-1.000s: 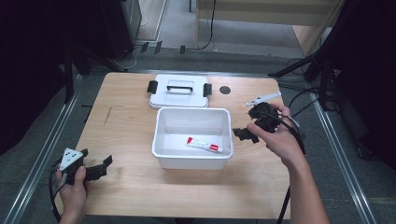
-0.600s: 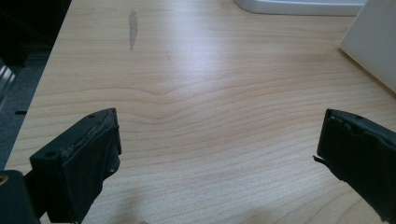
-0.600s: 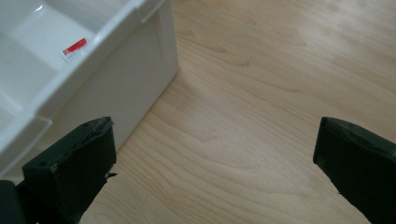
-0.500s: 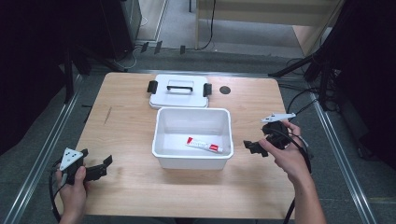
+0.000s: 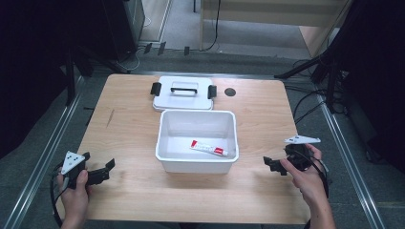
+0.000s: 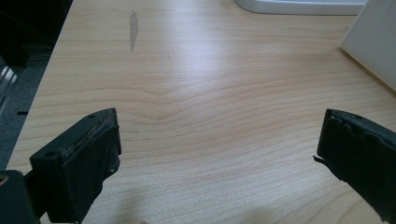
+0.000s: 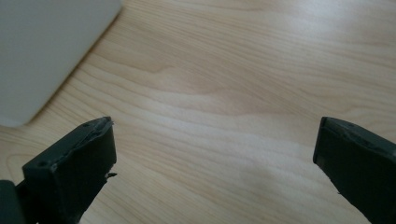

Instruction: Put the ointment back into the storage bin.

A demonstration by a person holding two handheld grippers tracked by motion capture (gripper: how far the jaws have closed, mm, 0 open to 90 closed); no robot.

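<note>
A white open bin [image 5: 197, 143] sits at the middle of a wooden desk [image 5: 129, 129], with a red-and-white tube [image 5: 208, 149] lying flat on its floor, near the front wall. The right hand-held gripper [image 5: 273, 164] hovers over the desk just off the bin's right front corner, jaws spread wide and holding nothing; the tube lies inside the bin, well apart from it, with the bin wall between. In the right gripper view, the gripper [image 7: 212, 154] looks along bare wood with the bin's wall [image 7: 44, 51] at one side. The left hand-held gripper [image 5: 102, 171], also spread and empty, is held off the bin's left front corner, farther from the tube. The bin's white lid [image 5: 183, 93], with a black handle and two black clasps, lies directly behind the bin. Any printing on the tube is too small to read.
</note>
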